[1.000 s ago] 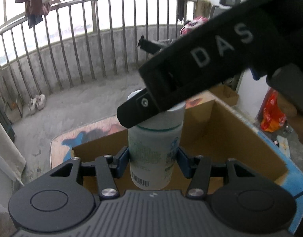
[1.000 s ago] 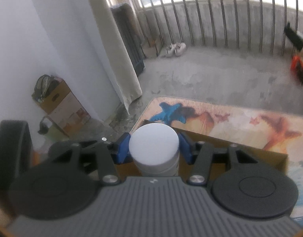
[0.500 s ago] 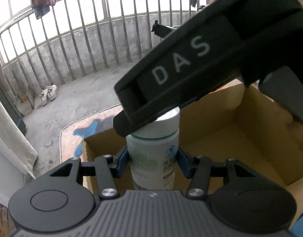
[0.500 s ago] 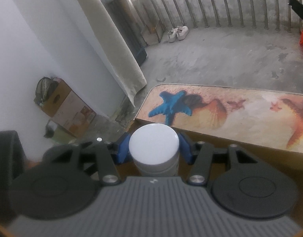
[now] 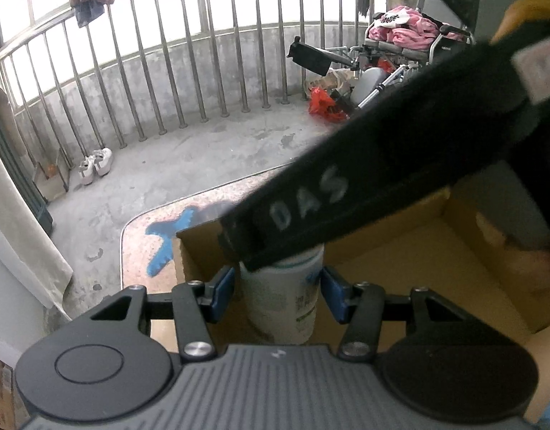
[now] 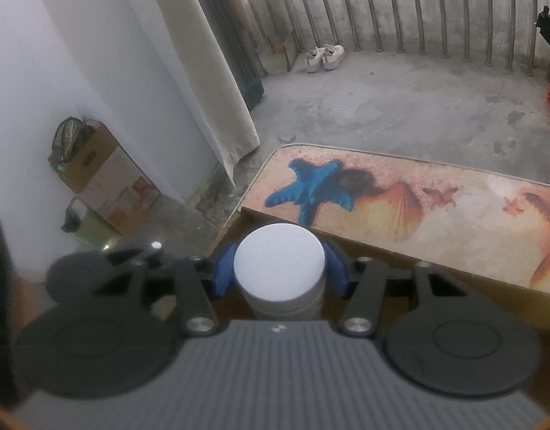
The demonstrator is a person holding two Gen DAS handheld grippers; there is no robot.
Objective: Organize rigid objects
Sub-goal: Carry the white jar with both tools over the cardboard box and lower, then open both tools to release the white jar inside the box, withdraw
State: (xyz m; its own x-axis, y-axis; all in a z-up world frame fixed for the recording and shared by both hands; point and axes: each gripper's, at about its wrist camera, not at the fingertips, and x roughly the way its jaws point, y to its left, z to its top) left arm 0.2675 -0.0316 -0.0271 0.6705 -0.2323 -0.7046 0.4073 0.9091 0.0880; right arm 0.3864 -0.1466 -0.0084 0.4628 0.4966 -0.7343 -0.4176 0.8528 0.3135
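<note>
A white plastic bottle (image 5: 282,297) with a green-printed label stands upright inside an open cardboard box (image 5: 464,251), at its near left corner. My left gripper (image 5: 278,286) frames the bottle's body, but its blue pads now stand a little off the sides. My right gripper (image 6: 280,268) is shut on the bottle's white cap (image 6: 279,267) from above. Its black body, marked DAS (image 5: 310,200), crosses the left wrist view and hides the bottle's top.
The box sits on a mat printed with a blue starfish (image 6: 310,188) and shells, on a concrete balcony floor. A metal railing (image 5: 203,61) runs behind. White shoes (image 6: 325,55), a curtain (image 6: 210,71), a small carton (image 6: 106,182) and a loaded cart (image 5: 389,61) stand around.
The bottle has come down into the box near its left corner. The left gripper's pads have opened off the bottle's sides. The right gripper still holds the cap.
</note>
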